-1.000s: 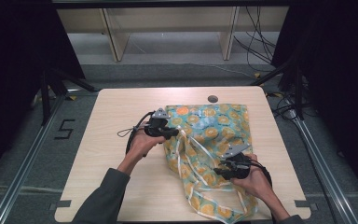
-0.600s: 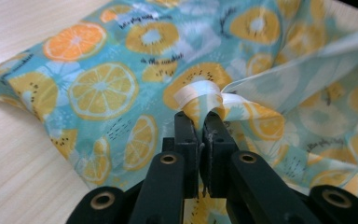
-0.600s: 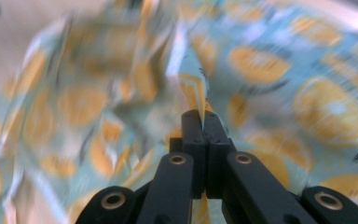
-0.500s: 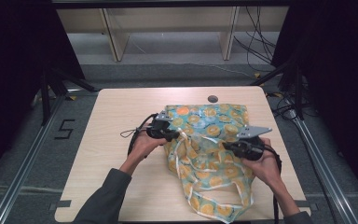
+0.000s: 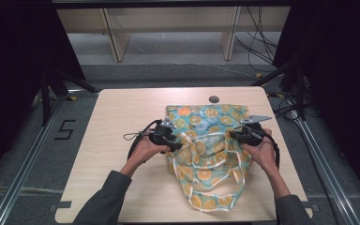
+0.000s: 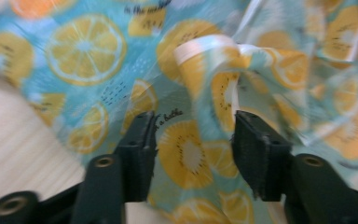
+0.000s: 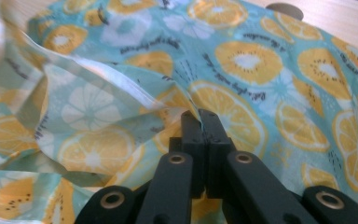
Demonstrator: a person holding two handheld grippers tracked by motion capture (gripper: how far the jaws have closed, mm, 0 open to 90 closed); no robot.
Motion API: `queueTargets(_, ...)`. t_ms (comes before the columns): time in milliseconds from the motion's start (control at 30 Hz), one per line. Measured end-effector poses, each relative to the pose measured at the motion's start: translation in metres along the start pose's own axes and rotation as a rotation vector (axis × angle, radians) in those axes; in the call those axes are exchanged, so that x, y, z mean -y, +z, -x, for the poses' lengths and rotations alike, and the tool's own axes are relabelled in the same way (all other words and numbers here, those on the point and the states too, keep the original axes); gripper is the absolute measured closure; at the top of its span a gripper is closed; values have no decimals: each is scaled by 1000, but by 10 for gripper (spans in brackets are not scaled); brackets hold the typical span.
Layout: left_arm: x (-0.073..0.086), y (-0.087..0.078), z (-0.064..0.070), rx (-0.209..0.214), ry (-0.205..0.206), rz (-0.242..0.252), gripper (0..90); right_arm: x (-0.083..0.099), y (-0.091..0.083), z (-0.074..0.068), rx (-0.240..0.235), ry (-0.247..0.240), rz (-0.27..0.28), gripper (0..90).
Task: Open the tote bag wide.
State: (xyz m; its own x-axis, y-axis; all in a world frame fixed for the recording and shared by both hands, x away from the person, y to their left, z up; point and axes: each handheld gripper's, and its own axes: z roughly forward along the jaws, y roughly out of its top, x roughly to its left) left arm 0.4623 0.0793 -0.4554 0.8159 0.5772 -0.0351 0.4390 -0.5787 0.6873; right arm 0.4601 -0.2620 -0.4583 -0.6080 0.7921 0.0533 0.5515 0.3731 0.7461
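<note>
A teal cloth bag (image 5: 206, 140) printed with orange citrus slices lies rumpled on the wooden table (image 5: 117, 122), its pale handles trailing toward the near edge. My left gripper (image 5: 171, 143) is at the bag's left edge; in the left gripper view it (image 6: 193, 140) stands open with the bag's cloth (image 6: 182, 154) lying between and under the jaws. At the bag's right edge, my right gripper (image 5: 234, 134) is shut on a fold of the cloth (image 7: 121, 116), as the right gripper view (image 7: 199, 119) shows.
A dark round grommet hole (image 5: 213, 99) sits in the table just beyond the bag. Bare tabletop lies to the left of the bag. Wooden shelving legs (image 5: 115, 37) and cables (image 5: 258, 33) are on the floor beyond the table.
My right gripper has carried the bag's edge from the near right up and away, folding the cloth over. The left gripper has stayed at the bag's left edge.
</note>
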Motion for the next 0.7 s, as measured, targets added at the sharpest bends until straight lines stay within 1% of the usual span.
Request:
queueTargets(33, -2, -10, 6, -24, 3, 9, 452, 2, 2, 2, 7, -22, 7, 900)
queueTargets(67, -3, -20, 12, -38, 12, 18, 425, 2, 3, 2, 8, -18, 9, 900)
queueTargets(100, -5, -30, 20, -37, 31, 34, 408, 2, 4, 2, 6, -23, 7, 900)
queueTargets(133, -6, -40, 28, -23, 55, 54, 401, 2, 3, 0, 3, -2, -14, 900)
queueTargets(167, -7, -49, 36, -8, 67, 70, 402, 2, 5, 1, 9, -22, -7, 900)
queueTargets(233, -8, -59, 54, 14, 102, 96, 427, 2, 6, 0, 10, -23, -4, 900)
queueTargets(267, -7, -60, 64, 28, 128, 87, 458, 2, 5, 1, 20, -32, -1, 900)
queueTargets(300, -7, -58, 73, 57, 160, 67, 473, 2, 5, 1, 21, -32, -1, 900)
queueTargets(333, -6, -54, 79, 68, 167, 50, 480, 2, 5, 0, 19, -31, 0, 900)
queueTargets(367, -5, -49, 81, 59, 182, 34, 485, 2, 4, 0, 13, -21, -14, 900)
queueTargets(400, -4, -41, 81, 45, 169, 14, 487, 2, 5, 1, 16, -32, -8, 900)
queueTargets(467, 1, -24, 75, 22, 139, -38, 474, 2, 5, 0, 18, -31, -1, 900)
queueTargets(500, 5, -16, 72, 3, 147, -70, 465, 2, 6, 0, 4, -25, -5, 900)
queueTargets(533, 9, -7, 71, -21, 142, -103, 456, 2, 6, 0, 1, -23, -7, 900)
queueTargets(567, 13, 1, 68, -50, 164, -131, 443, 2, 6, 0, 1, -25, -10, 900)
queueTargets(600, 17, 9, 66, -73, 152, -149, 432, 2, 6, 0, 1, -24, -10, 900)
queueTargets(633, 17, 9, 66, -73, 152, -149, 421, 2, 6, 0, 1, -24, -10, 900)
queueTargets(667, 22, 20, 60, -115, 163, -202, 412, 3, 7, 0, -3, -25, -12, 897)
queueTargets(700, 22, 23, 59, -124, 166, -212, 408, 2, 7, 0, -3, -27, -20, 897)
